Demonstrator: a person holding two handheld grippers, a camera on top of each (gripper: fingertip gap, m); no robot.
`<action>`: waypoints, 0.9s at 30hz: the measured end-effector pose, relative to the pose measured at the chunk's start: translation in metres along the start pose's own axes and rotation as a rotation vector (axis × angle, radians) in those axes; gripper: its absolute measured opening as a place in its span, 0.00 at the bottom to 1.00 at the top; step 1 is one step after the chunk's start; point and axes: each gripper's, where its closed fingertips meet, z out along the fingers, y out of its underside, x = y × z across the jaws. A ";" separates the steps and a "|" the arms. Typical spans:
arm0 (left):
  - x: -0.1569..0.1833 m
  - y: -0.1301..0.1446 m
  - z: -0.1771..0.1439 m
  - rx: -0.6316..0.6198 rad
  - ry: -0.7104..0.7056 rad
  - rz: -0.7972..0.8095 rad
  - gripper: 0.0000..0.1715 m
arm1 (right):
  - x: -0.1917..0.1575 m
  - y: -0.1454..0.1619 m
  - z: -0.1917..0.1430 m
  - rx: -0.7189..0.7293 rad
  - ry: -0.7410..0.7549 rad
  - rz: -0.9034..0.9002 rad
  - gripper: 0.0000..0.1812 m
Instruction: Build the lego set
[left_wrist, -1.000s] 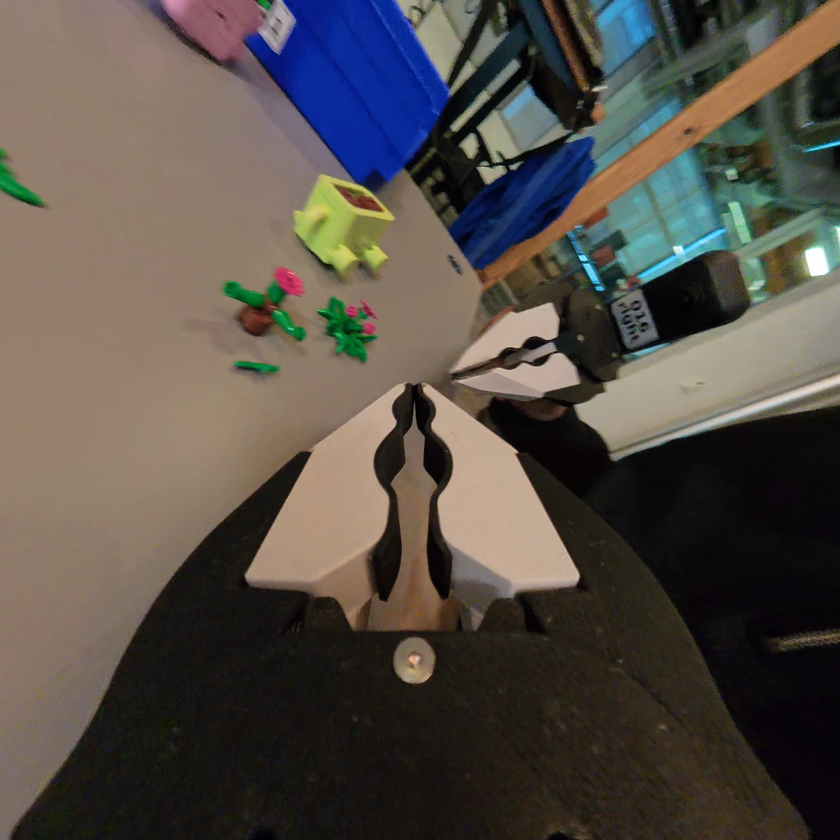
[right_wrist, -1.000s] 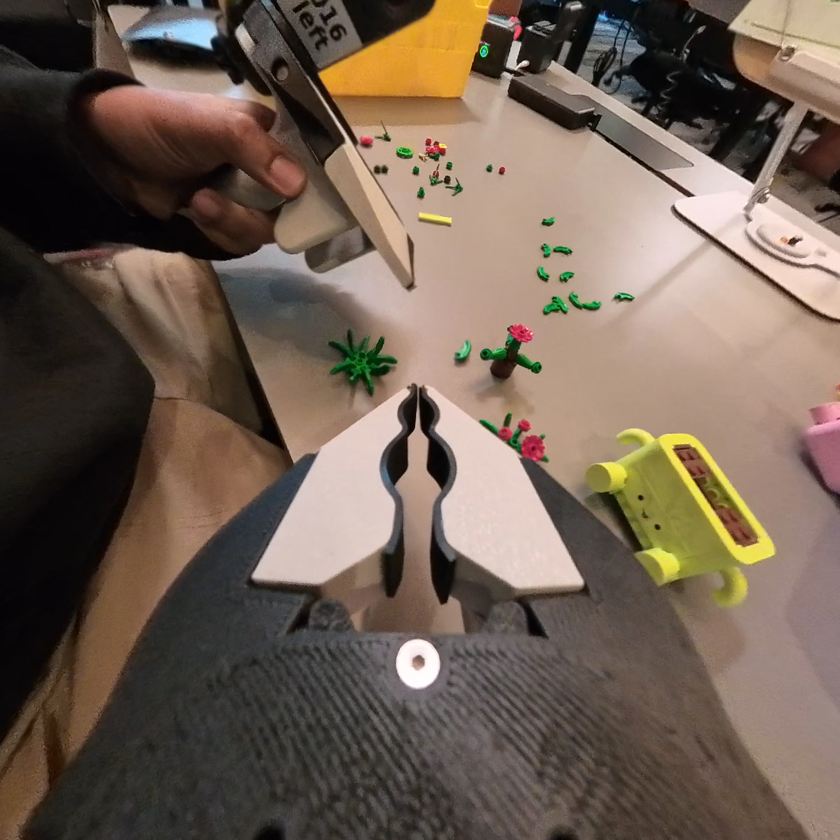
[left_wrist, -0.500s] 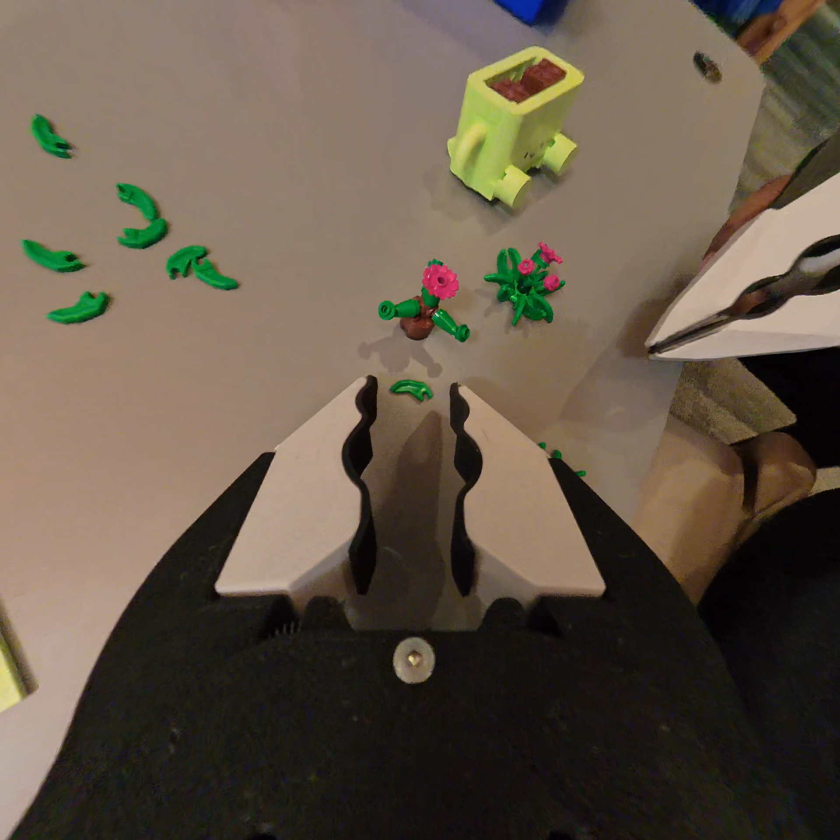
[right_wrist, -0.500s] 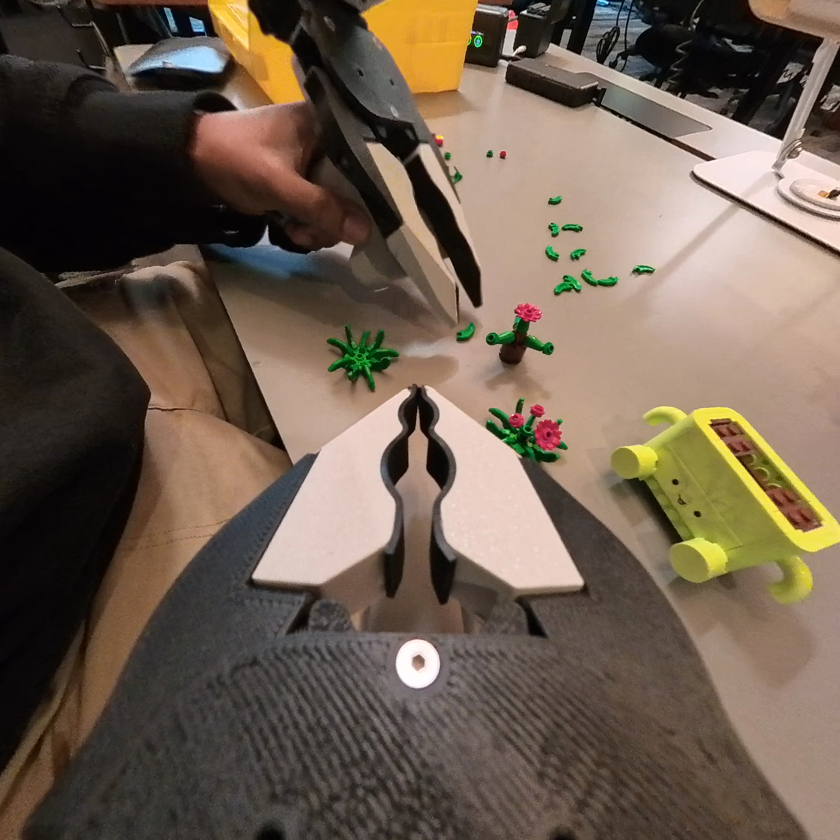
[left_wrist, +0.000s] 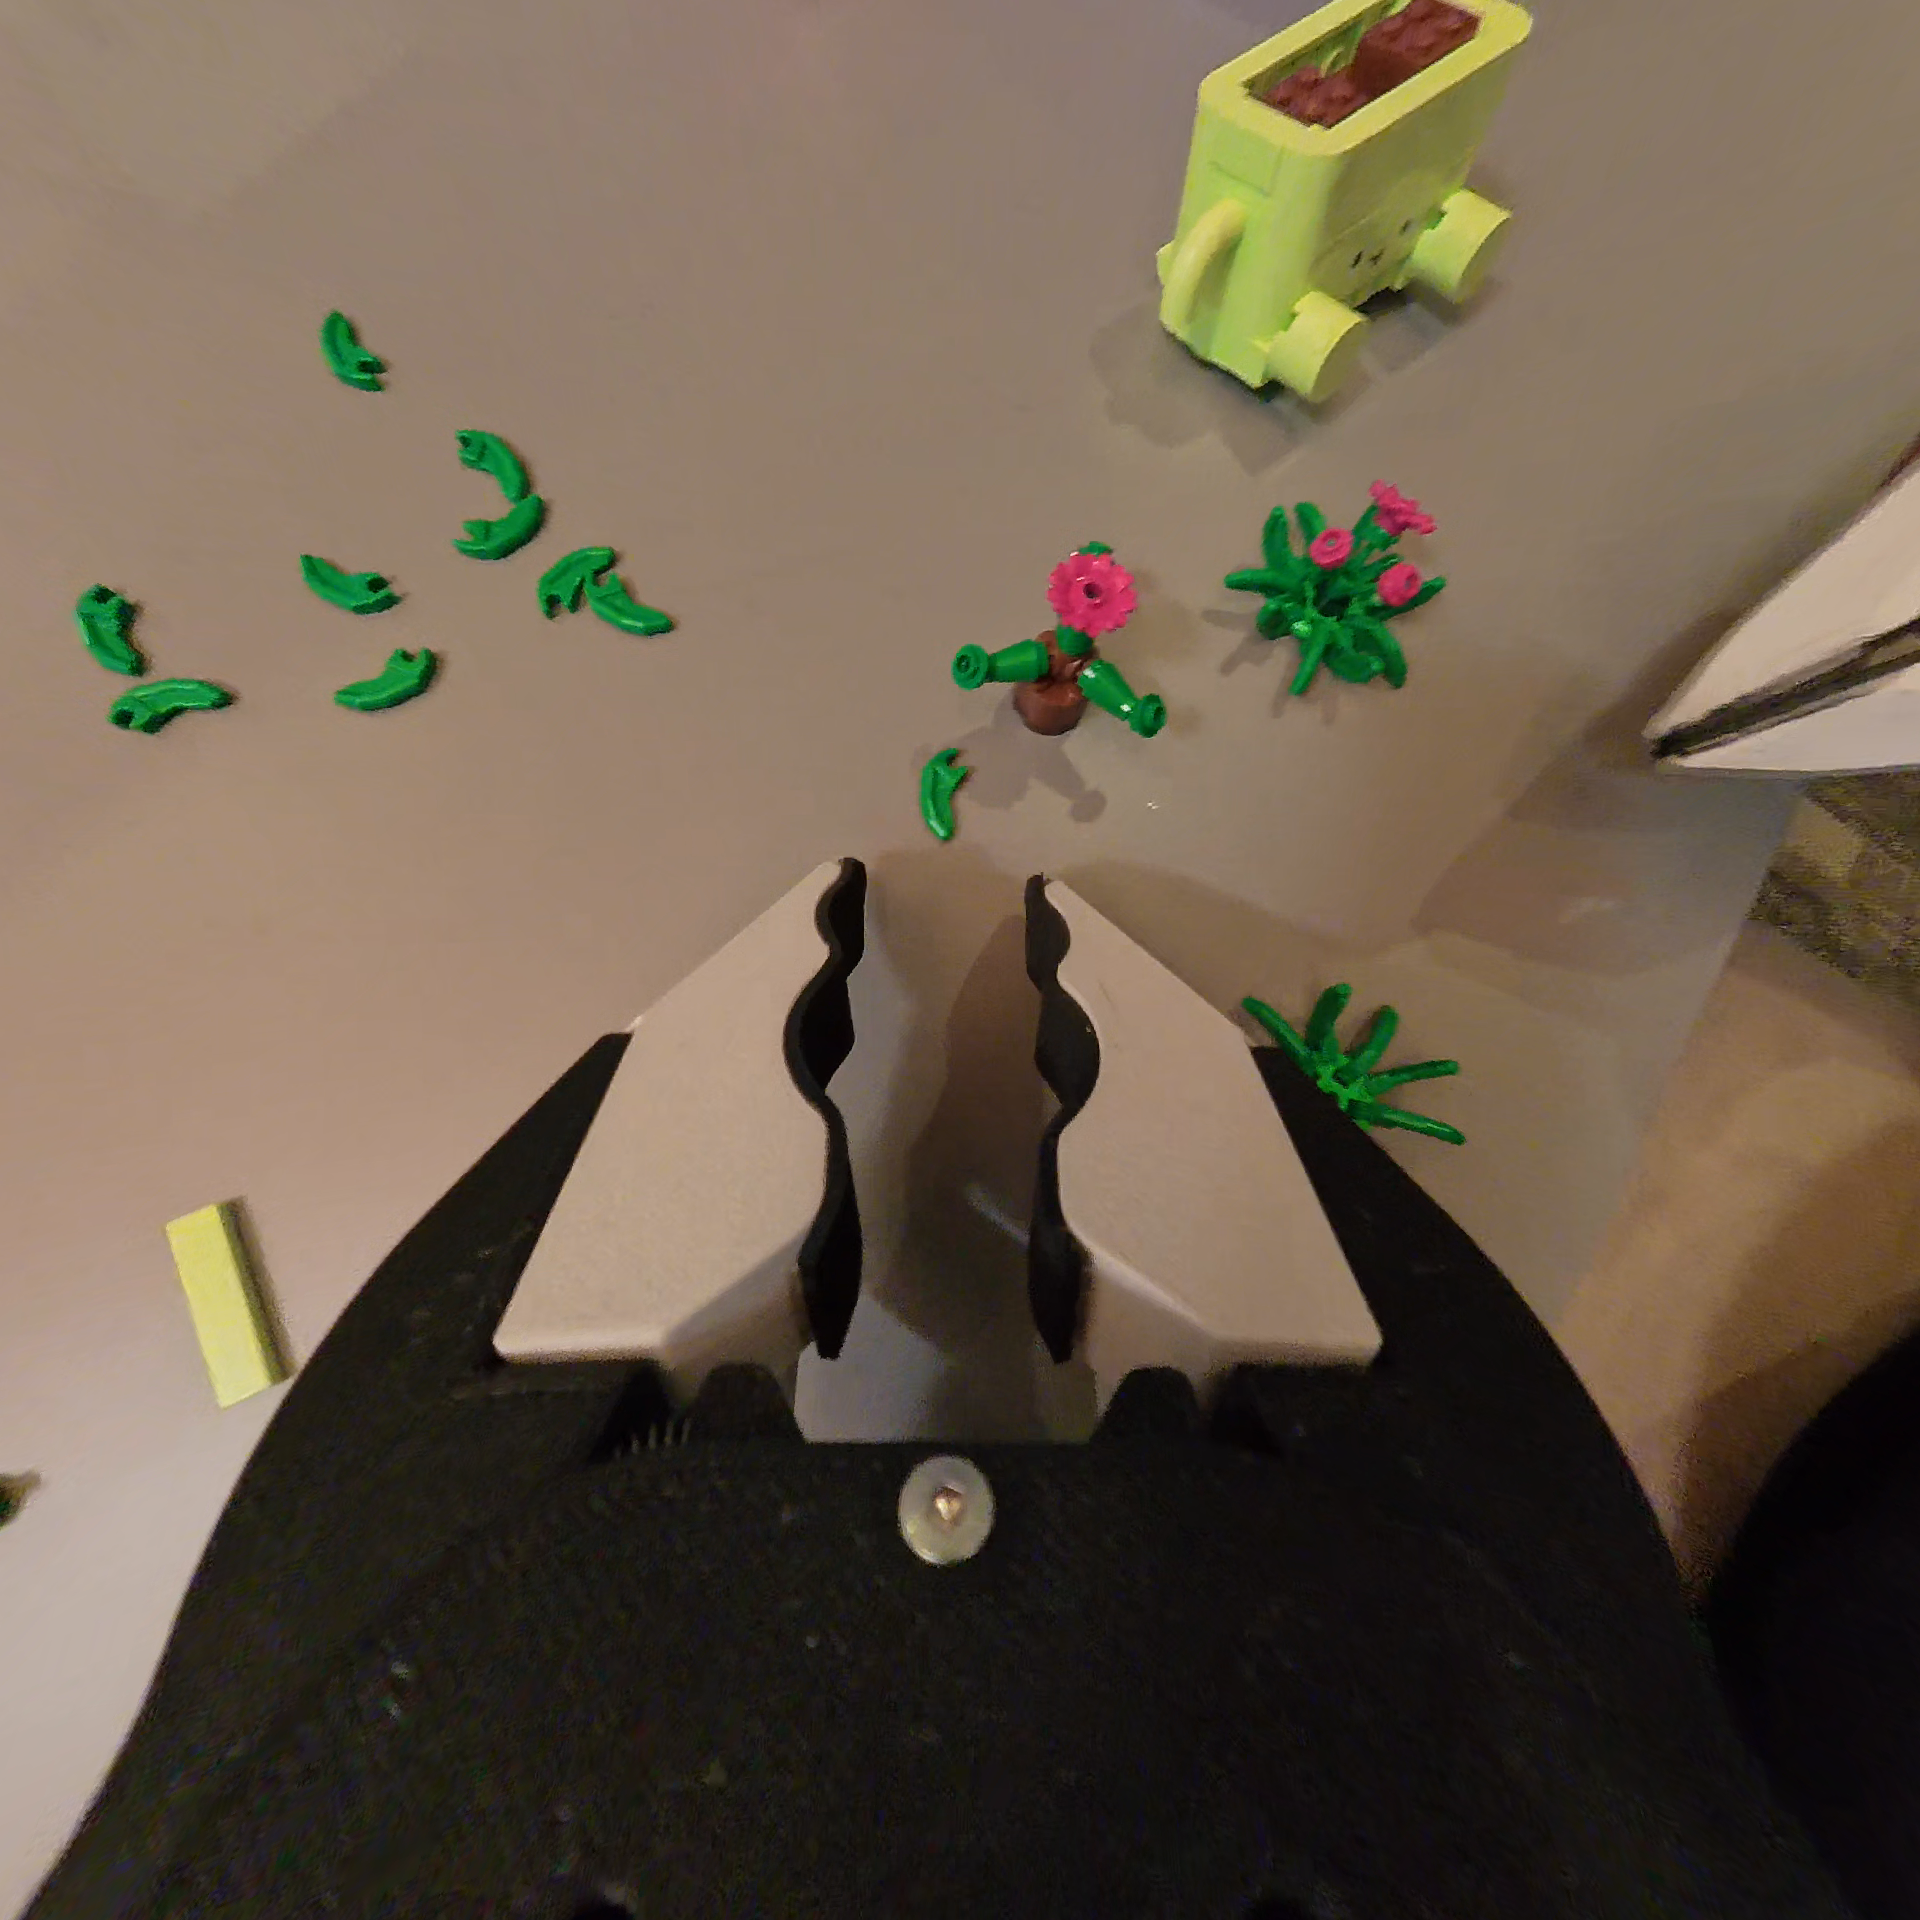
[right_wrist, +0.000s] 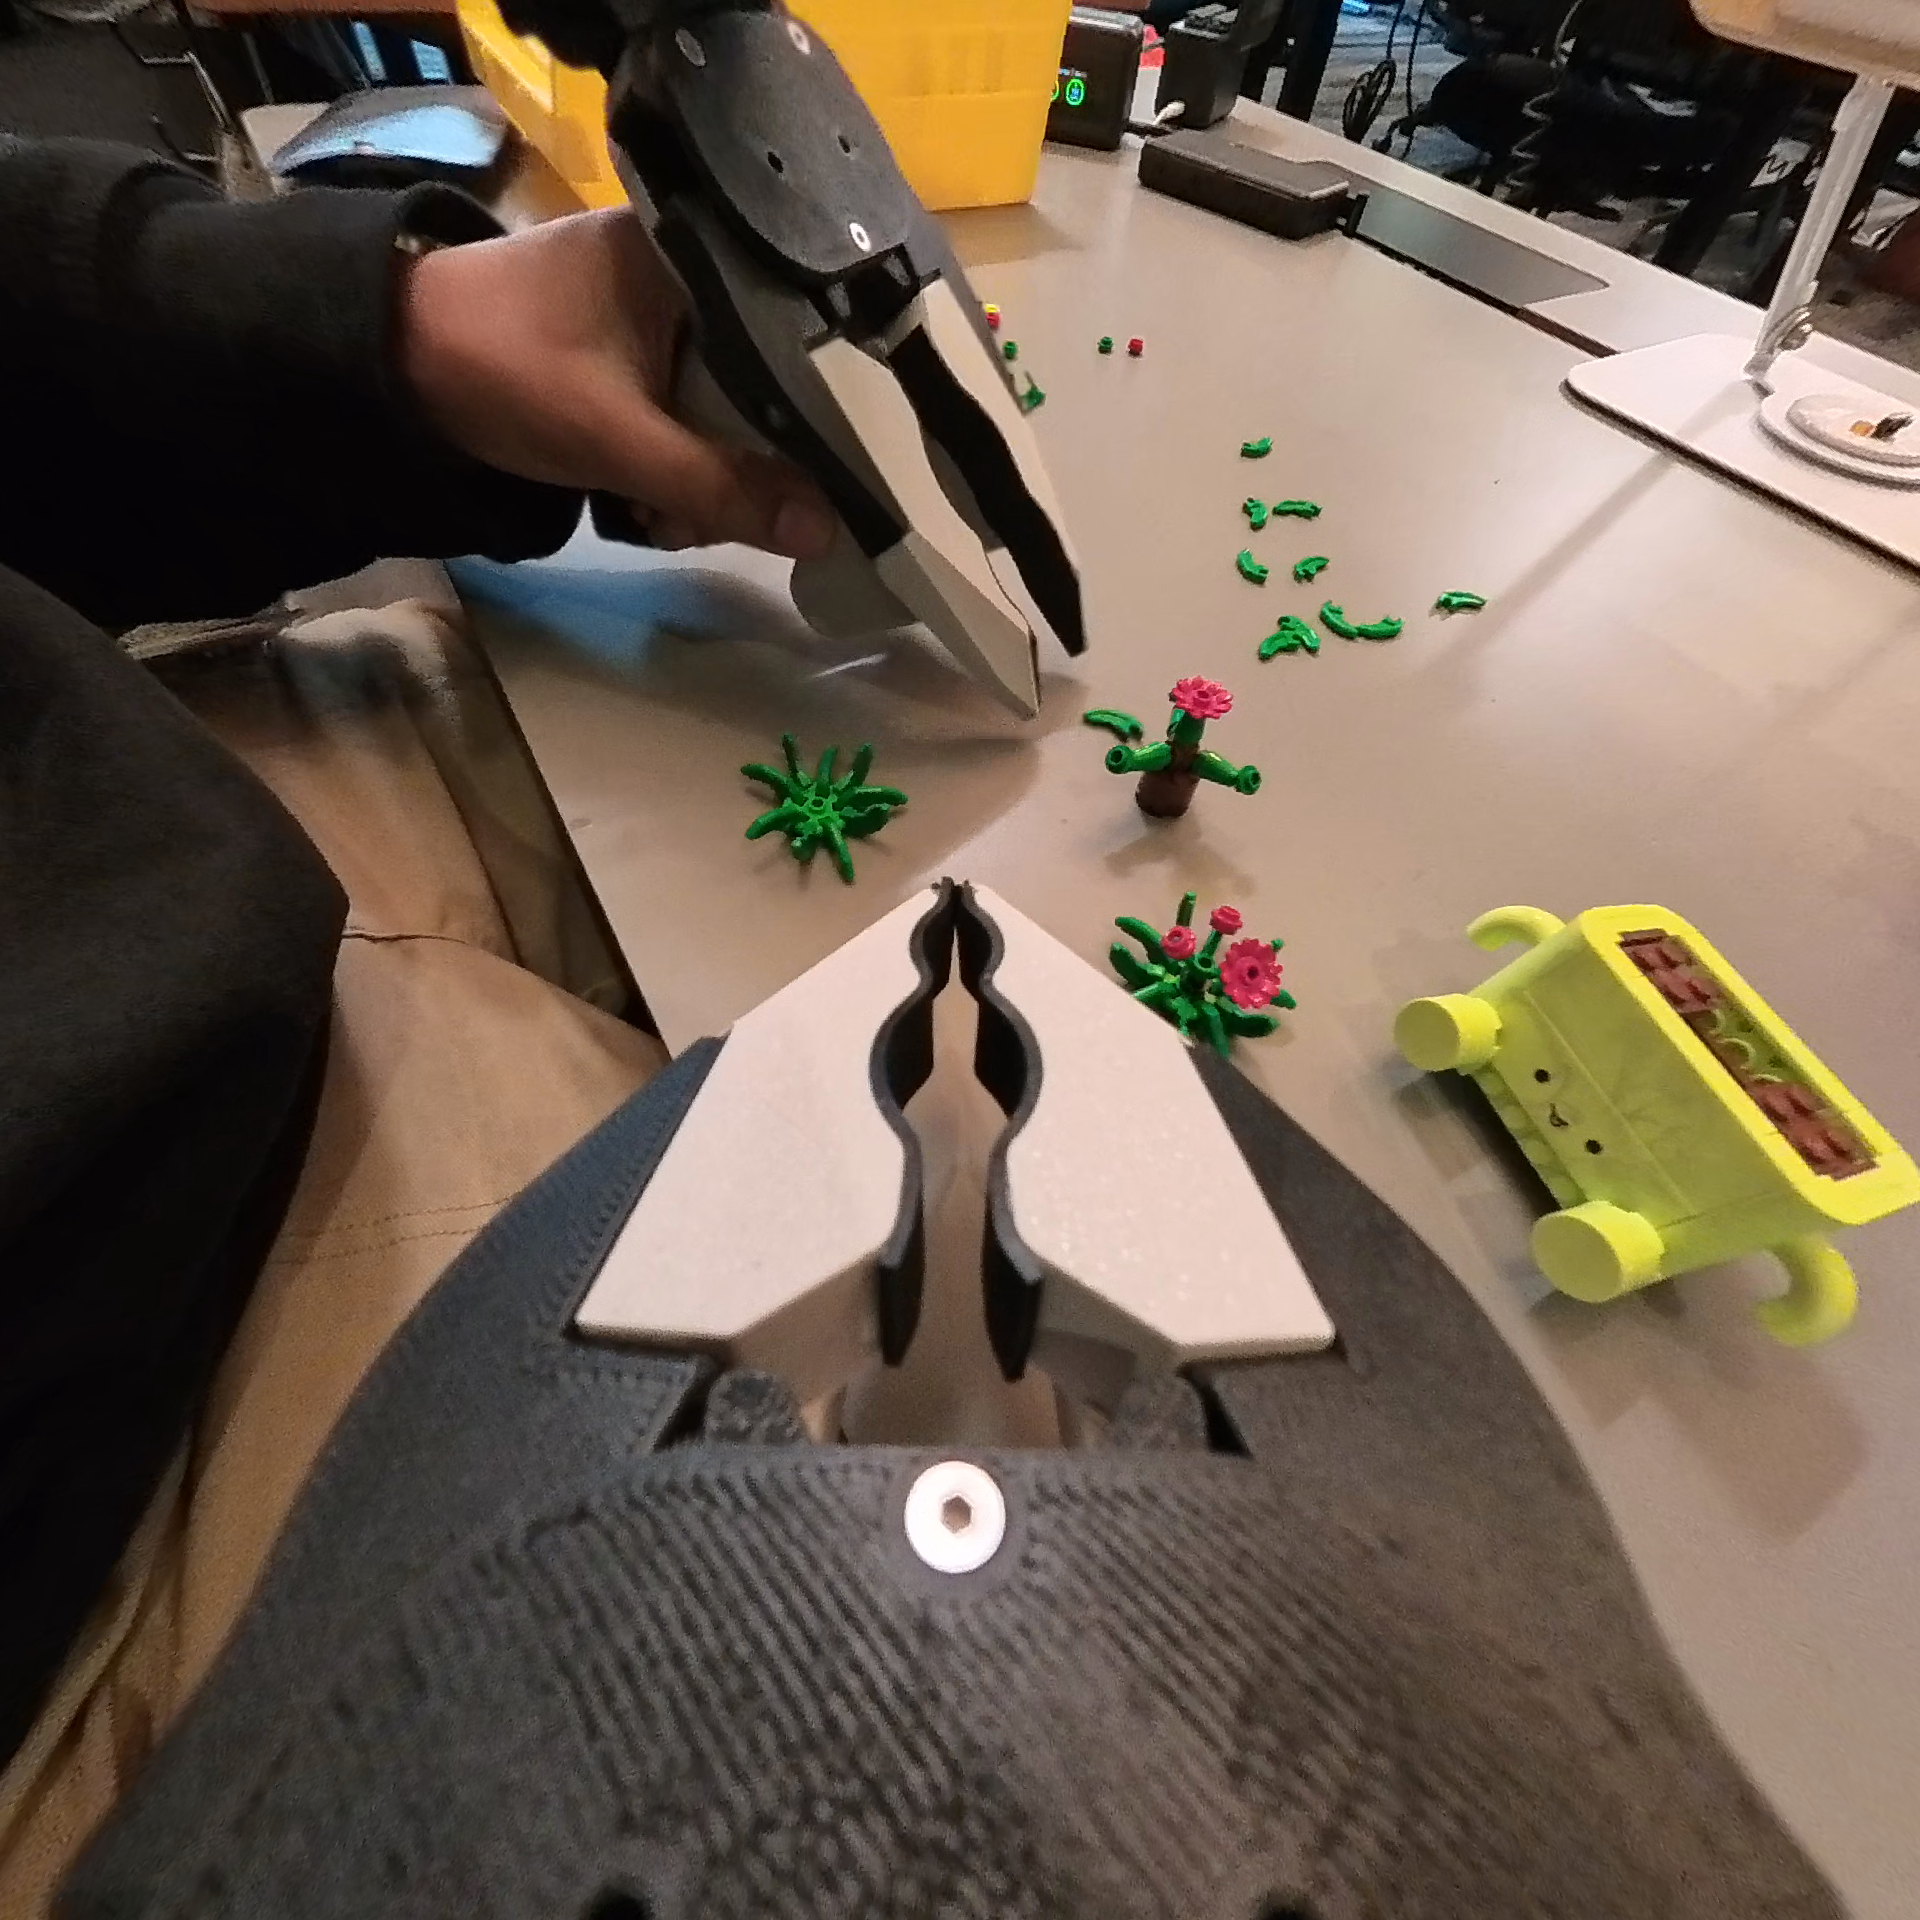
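Observation:
My left gripper (left_wrist: 943, 873) is open and empty, tips down just short of a single green leaf piece (left_wrist: 940, 792); it also shows in the right wrist view (right_wrist: 1049, 675). Beyond the leaf stands a small brown-potted stem with a pink flower (left_wrist: 1062, 655) (right_wrist: 1179, 753). A green plant with pink flowers (left_wrist: 1335, 603) (right_wrist: 1205, 971) lies to its right. A lime-green planter with brown studs on top (left_wrist: 1335, 197) lies on its side (right_wrist: 1652, 1122). My right gripper (right_wrist: 956, 891) is shut and empty at the table's near edge; its tips show in the left wrist view (left_wrist: 1787, 686).
Several loose green leaf pieces (left_wrist: 488, 540) (right_wrist: 1309, 603) are scattered on the grey table (left_wrist: 727, 260). A spiky green plant piece (left_wrist: 1351, 1060) (right_wrist: 821, 805) lies near the table edge. A lime flat tile (left_wrist: 223, 1299) lies left. A yellow bin (right_wrist: 935, 94) and a white lamp base (right_wrist: 1766, 416) stand farther back. The left gripper's tips are roughly 12 centimeters from the right gripper's. Left tips and right tips are each some 7 centimeters from the spiky green plant piece (right_wrist: 821, 805).
My left gripper swung from pointing off the table to pointing down at it, opened, and closed in on the single leaf. The right gripper stayed shut and barely moved.

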 end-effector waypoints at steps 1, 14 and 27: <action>0.002 -0.001 0.000 0.010 0.006 0.001 0.17 | 0.000 0.000 0.000 -0.002 0.000 0.002 0.00; -0.002 -0.007 0.018 -0.014 -0.003 0.050 0.03 | 0.000 0.003 0.004 -0.031 -0.002 0.002 0.00; 0.052 -0.059 -0.049 0.447 0.122 0.103 0.02 | 0.025 -0.061 -0.007 0.378 0.113 0.365 0.03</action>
